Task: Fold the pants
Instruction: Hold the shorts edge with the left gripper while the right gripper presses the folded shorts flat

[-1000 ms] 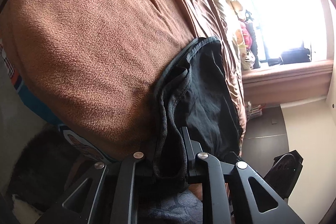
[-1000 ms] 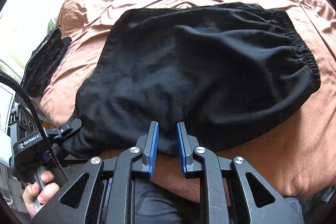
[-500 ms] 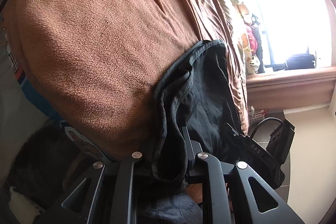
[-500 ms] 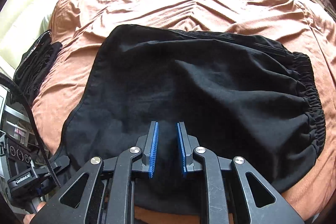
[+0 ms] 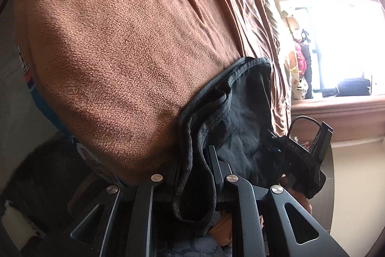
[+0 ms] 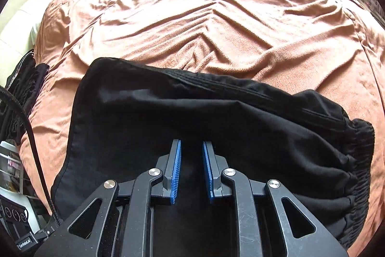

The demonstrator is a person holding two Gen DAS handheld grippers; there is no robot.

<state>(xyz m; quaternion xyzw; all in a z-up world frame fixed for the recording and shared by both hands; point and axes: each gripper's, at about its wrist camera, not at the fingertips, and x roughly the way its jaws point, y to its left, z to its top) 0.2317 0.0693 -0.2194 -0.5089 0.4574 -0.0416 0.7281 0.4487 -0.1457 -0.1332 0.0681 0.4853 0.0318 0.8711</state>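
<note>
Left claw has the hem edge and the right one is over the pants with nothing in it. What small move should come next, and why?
Probably lower the right claw onto the near edge of the black pants and pinch it. The left claw is shut on the hem, while the right one's blue pads stand apart with no cloth between them. The pants lie spread on the brown blanket, so a fold likely needs a second grip.

Left claw [image 5: 195, 158] clamped, right claw [image 6: 191, 148] ajar
</note>
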